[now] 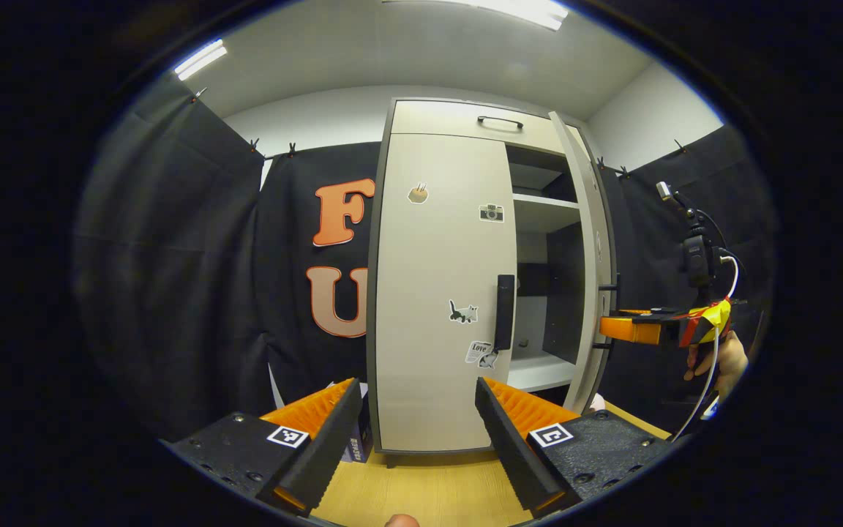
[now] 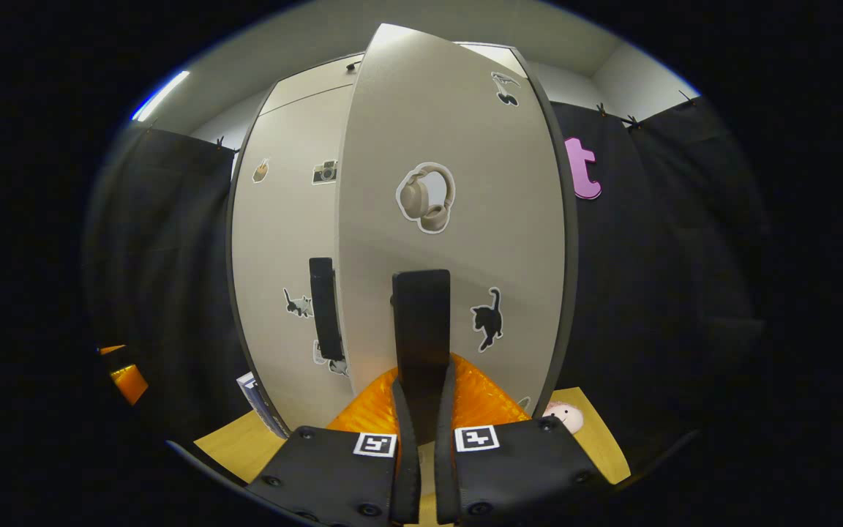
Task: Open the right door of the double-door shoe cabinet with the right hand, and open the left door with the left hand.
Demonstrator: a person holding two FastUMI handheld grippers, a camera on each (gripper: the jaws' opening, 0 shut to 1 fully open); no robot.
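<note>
Left gripper view: we see the shoe cabinet point(image 1: 443, 293) standing on the wooden tabletop point(image 1: 421, 490), straight ahead of our left gripper point(image 1: 419, 432).
Left gripper: its fingers are spread wide and hold nothing; it sits low in front of the left door point(image 1: 436, 351), apart from it.
Left door: closed, its dark vertical handle point(image 1: 505, 312) near the inner edge, with small stickers on the panel.
Right door: swung open point(image 1: 588, 263); we see shelves point(image 1: 546, 212) inside the cabinet.
Right gripper, seen from the left gripper view: it reaches in from the right point(image 1: 612, 328) at the edge of the open door, a hand point(image 1: 721, 362) holding it.
Right gripper view: our right gripper point(image 2: 421, 395) has its fingers drawn narrow on either side of the right door's handle point(image 2: 421, 322), pressing on it.
Right door panel: it faces this camera closely point(image 2: 458, 146), carrying a headphone sticker point(image 2: 426, 197) and a cat sticker point(image 2: 487, 318).
</note>
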